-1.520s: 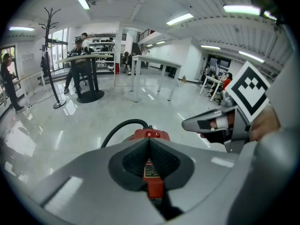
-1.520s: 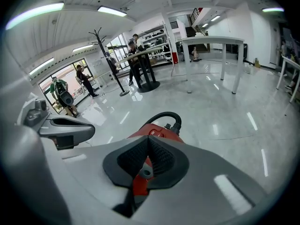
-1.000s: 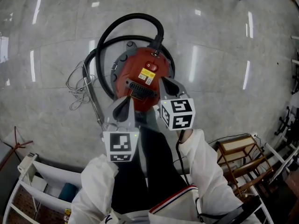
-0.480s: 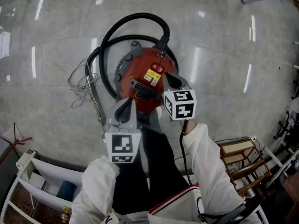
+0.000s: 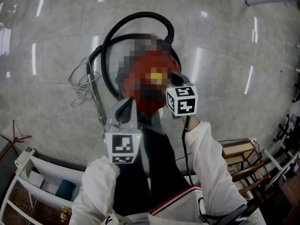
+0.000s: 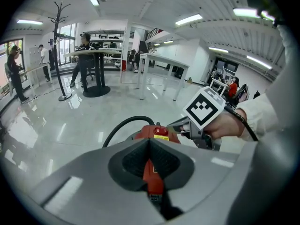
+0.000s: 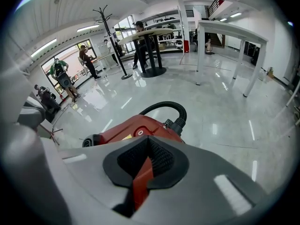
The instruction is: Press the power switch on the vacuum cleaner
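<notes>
Much open floor (image 5: 225,41) rings vacuum cleaner (image 7: 140,124) under closed right claw (image 5: 172,78).

In the head view a pixelated patch covers the top of the red canister vacuum cleaner (image 5: 154,64), so its red rocker power switch (image 6: 161,131) cannot be made out there. The tip of the right gripper (image 5: 172,78) is lost under that patch and behind its own marker cube. In the left gripper view that tip sits just beside the switch, but contact cannot be told. The left gripper (image 6: 150,140) blocks the vacuum's near half in its own view. The white wire rack (image 5: 28,172) and the wooden slatted frame (image 5: 239,158) are cut off by the head view's lower edge. A blue item (image 5: 65,190) on the rack is too small to identify.
</notes>
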### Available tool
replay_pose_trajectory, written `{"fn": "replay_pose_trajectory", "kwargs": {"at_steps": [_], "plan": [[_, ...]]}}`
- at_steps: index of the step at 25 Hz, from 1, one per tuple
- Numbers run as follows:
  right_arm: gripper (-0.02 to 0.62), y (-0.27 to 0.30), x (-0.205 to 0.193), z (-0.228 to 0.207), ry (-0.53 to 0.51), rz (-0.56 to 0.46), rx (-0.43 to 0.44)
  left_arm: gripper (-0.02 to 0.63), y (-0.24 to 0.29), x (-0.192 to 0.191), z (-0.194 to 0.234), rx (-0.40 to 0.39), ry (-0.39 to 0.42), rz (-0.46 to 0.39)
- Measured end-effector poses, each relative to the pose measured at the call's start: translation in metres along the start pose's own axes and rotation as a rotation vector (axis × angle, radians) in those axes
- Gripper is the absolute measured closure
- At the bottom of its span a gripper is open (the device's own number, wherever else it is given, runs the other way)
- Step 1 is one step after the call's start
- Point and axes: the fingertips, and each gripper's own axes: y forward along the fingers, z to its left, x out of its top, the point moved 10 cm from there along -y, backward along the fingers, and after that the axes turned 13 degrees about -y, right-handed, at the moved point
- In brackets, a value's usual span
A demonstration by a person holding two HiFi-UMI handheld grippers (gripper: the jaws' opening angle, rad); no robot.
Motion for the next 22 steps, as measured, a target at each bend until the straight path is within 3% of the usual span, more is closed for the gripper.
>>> {"fn": "replay_pose_trajectory", "kwargs": {"at_steps": [22], "plan": [[0.594, 0.0073, -0.0034, -0.0031, 0.01, 0.036, 0.015, 0.606, 0.0061, 0.0024, 0.0025, -0.003, -0.006, 0.01]]}}
